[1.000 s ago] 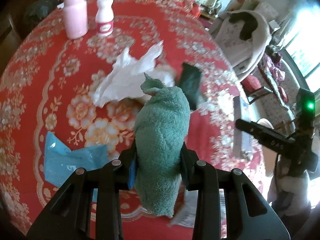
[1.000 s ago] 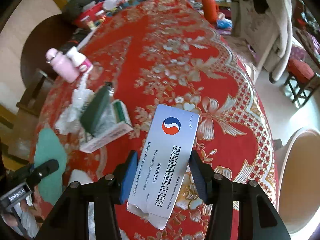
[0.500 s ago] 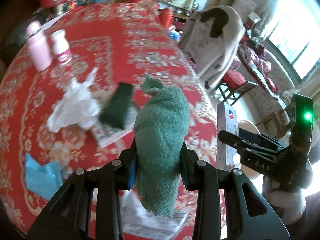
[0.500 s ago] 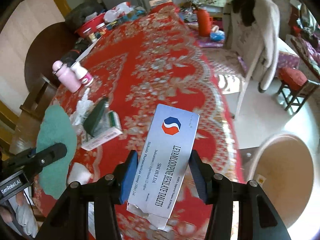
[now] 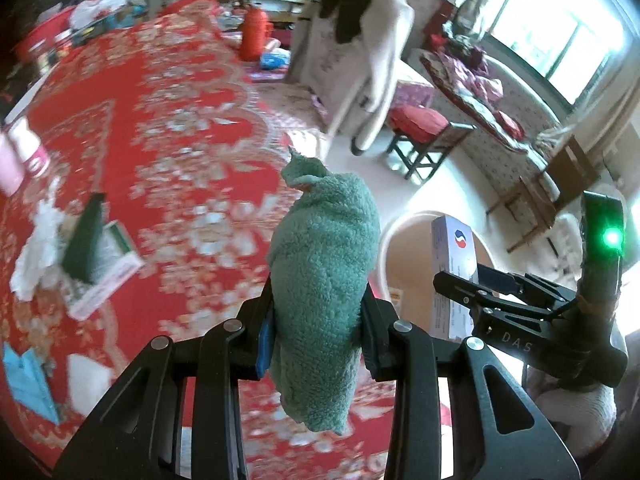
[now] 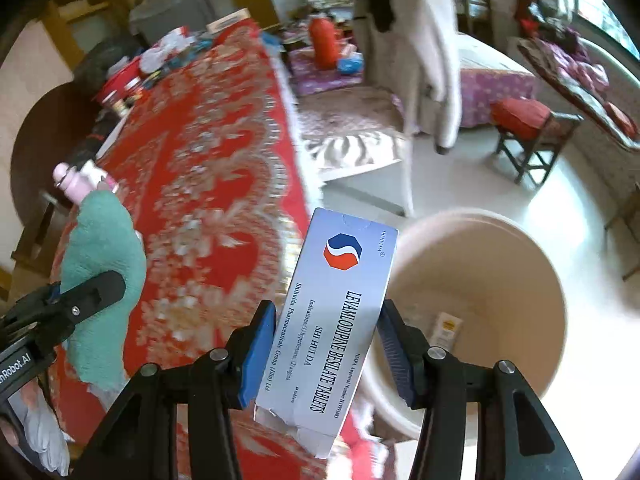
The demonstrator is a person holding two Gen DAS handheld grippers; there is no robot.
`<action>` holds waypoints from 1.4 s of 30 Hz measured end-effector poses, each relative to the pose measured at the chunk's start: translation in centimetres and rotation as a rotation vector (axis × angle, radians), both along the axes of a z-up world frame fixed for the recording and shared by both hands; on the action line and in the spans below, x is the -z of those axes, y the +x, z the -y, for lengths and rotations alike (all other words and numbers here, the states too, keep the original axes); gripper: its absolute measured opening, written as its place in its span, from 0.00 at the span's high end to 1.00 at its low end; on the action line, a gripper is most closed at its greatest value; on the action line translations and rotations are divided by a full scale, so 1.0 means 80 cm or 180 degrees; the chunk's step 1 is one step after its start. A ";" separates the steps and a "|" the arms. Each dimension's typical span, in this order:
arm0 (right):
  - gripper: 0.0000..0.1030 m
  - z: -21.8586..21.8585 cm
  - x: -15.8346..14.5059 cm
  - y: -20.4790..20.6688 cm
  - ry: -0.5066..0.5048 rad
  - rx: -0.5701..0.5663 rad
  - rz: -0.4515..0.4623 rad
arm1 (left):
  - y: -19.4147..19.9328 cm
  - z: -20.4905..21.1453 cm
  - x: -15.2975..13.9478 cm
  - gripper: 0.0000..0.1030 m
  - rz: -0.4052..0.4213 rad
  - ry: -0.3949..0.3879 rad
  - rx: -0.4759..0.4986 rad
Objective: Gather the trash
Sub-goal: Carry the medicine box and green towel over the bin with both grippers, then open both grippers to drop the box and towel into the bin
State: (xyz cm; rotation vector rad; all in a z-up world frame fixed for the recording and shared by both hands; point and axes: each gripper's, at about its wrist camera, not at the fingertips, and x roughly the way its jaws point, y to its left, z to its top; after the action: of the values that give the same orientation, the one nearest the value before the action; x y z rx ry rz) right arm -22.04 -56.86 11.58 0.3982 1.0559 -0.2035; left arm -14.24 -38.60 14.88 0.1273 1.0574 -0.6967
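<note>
My left gripper [image 5: 318, 328] is shut on a green towel [image 5: 324, 280] held over the red floral table's edge [image 5: 304, 152]. My right gripper [image 6: 328, 344] is shut on a white tablet box [image 6: 336, 320] and holds it by the near rim of a beige trash bin [image 6: 480, 280] standing on the floor beside the table; a small wrapper lies inside. The box [image 5: 454, 264] and right gripper [image 5: 460, 288] also show in the left wrist view, in front of the bin [image 5: 400, 232]. The towel [image 6: 100, 272] shows at the left of the right wrist view.
On the table lie crumpled tissue [image 5: 36, 244], a dark green box on a white carton [image 5: 86, 244], blue wrapper [image 5: 28, 380] and a pink bottle [image 6: 70, 184]. A chair draped with a coat [image 5: 360, 52] and a red stool [image 5: 424, 128] stand beyond the bin.
Both grippers swung right, from over the table to its edge. The bin has come into full view, and the tablet box now sits by its rim. Both grips are unchanged.
</note>
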 end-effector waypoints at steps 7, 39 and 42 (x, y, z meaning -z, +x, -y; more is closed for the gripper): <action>0.51 0.055 0.015 -0.043 -0.0004 0.0237 -0.0116 | -0.024 0.065 0.017 0.68 -0.0046 0.0058 0.0227; 0.51 0.145 0.078 -0.096 0.0217 0.0668 -0.0414 | -0.051 0.189 0.089 0.68 -0.0387 0.0138 0.0511; 0.51 0.149 0.081 -0.097 0.0236 0.0696 -0.0419 | -0.048 0.191 0.092 0.68 -0.0424 0.0123 0.0492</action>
State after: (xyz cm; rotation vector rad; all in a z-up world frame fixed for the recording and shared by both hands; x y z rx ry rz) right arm -29.77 -68.78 5.12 0.5742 1.1513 -0.3904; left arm -18.11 -53.92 7.52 0.1997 1.1980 -0.8335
